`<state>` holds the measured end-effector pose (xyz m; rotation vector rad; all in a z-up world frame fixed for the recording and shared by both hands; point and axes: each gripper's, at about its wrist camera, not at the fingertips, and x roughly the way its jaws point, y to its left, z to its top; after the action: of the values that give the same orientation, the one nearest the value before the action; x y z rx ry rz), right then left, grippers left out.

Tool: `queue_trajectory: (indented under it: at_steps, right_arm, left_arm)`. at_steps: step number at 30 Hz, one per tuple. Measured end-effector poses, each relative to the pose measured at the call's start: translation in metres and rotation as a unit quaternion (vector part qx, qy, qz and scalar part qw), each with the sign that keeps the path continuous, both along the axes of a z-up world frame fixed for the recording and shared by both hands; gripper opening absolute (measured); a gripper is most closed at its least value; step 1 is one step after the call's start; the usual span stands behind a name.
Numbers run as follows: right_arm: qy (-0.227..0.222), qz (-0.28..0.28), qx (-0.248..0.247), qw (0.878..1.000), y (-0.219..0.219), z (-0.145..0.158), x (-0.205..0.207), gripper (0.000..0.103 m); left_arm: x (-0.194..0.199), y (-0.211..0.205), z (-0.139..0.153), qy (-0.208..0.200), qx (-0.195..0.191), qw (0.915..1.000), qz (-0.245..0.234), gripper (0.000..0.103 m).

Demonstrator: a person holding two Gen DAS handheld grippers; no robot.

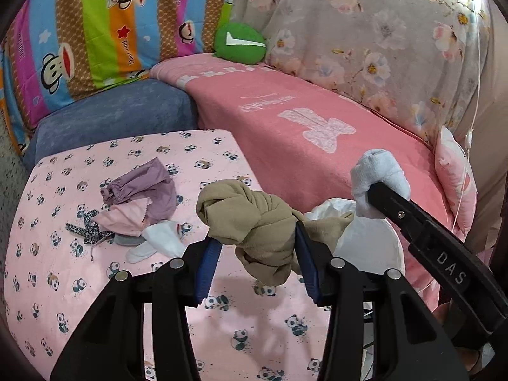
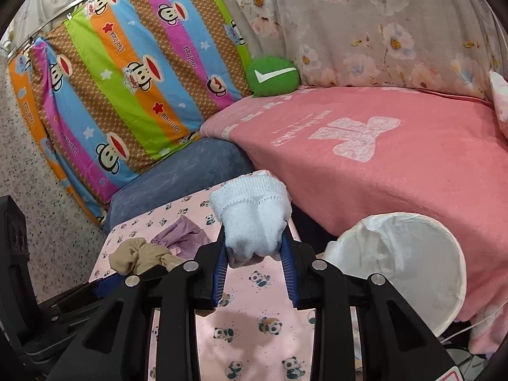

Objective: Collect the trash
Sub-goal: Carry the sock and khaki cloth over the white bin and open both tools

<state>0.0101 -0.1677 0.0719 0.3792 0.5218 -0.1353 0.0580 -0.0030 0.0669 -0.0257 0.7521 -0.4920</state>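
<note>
Left wrist view, read from nine o'clock across: a loose heap of cloth scraps (image 1: 139, 209) lies on the panda-print sheet (image 1: 63, 285), purple and pink pieces over a leopard-print strip and a white piece. At the centre the left gripper (image 1: 258, 254) is clamped on a tan knotted bundle (image 1: 250, 219), held clear of the sheet. The bundle's long axis runs roughly from ten o'clock down to five o'clock, its knotted head toward the heap and its tail hanging below the pads. Behind it at three o'clock sits the white bin (image 1: 368, 244), partly hidden. At two o'clock the right gripper (image 1: 374, 190) pinches a pale blue rolled sock (image 1: 377, 171), its rounded end pointing up toward twelve.

Right wrist view confirms that grip: the sock stands nearly upright between the blue pads (image 2: 222, 260), cuff at the top, with the bin's open mouth at four o'clock beside the pink blanket (image 2: 381, 165).

The risks, as I judge them: only a narrow waist of the tan bundle is caught, so a swing could shake it free short of the bin. Both grippers heading for one opening could collide, or nudge the light bin over.
</note>
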Motion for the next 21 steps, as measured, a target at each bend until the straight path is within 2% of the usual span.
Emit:
queue_trajectory:
  at_steps: [8, 21]
  right_arm:
    - [-0.011, -0.044, 0.008, 0.999, -0.051, 0.005, -0.038, 0.03]
    - [0.004, -0.099, 0.03, 0.995, -0.117, -0.02, -0.075, 0.031]
  left_arm:
    - [-0.017, -0.049, 0.009, -0.017, 0.014, 0.9987, -0.046, 0.044]
    - [-0.034, -0.11, 0.006, -0.019, 0.031, 0.9943, -0.1, 0.044]
